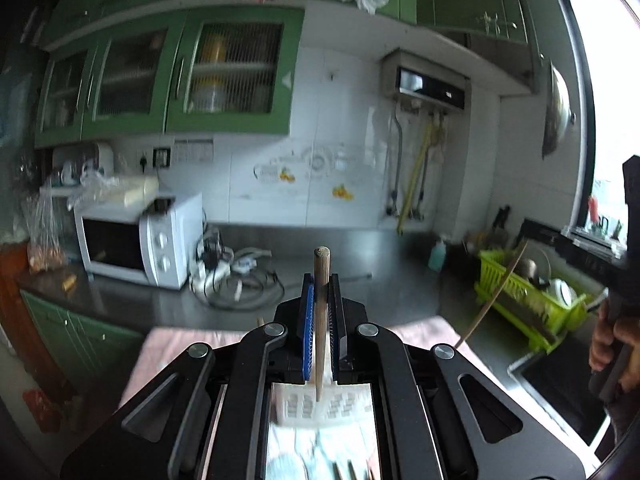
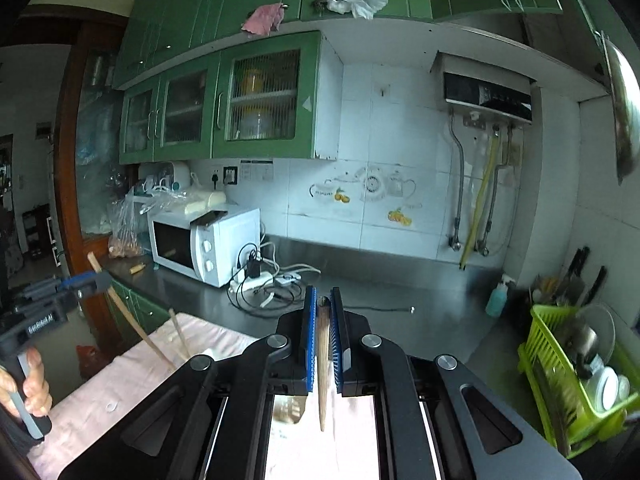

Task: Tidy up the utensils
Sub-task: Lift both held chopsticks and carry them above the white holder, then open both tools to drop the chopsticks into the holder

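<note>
My left gripper (image 1: 321, 282) is shut on a wooden chopstick (image 1: 320, 320) that stands upright between its blue pads, its thin tip hanging over a white slotted basket (image 1: 298, 406). More chopsticks (image 1: 352, 472) lie on the cloth below. My right gripper (image 2: 323, 296) is shut on a second upright chopstick (image 2: 322, 368) above the pink cloth (image 2: 120, 380). In the right wrist view the left gripper (image 2: 82, 282) appears at the left edge with its chopstick (image 2: 132, 322) slanting down. Another stick (image 2: 178, 334) pokes up beside it.
A white microwave (image 2: 206, 242) and a tangle of cables (image 2: 264, 280) sit at the back of the dark counter. A green dish rack (image 2: 568, 380) with dishes, a soap bottle (image 2: 498, 296) and a sink (image 1: 560, 384) are on the right.
</note>
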Demonstrator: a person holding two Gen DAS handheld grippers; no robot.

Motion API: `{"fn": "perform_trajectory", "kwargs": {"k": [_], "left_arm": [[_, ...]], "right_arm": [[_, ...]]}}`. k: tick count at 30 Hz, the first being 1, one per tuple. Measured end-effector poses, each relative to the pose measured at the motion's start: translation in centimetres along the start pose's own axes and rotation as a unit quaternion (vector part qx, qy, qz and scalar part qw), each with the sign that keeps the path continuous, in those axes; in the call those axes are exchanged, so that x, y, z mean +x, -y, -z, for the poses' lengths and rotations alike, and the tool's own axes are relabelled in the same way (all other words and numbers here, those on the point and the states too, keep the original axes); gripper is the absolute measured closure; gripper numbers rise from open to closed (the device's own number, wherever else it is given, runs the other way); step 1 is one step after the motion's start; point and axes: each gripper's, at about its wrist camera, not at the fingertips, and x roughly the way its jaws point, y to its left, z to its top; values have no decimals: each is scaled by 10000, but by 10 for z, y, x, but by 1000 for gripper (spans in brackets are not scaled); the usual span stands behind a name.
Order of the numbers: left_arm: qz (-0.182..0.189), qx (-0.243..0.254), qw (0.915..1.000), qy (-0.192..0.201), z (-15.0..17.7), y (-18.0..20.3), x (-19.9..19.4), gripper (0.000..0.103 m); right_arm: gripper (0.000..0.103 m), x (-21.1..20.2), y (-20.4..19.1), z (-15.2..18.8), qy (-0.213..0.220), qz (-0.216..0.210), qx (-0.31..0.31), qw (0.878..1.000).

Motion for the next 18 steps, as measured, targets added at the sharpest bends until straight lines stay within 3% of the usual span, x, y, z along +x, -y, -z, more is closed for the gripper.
{"fn": "perform_trajectory", "kwargs": {"k": [6,18], "left_arm": [[-219,81,9996,153,-14,1,32,98],[-314,-170,9984,-445,23,-21,93,97]], "right_arm": [[96,36,-1,-9,85,-181,43,9998],[96,103,-13,23,-392,-658,251,9967]]}}
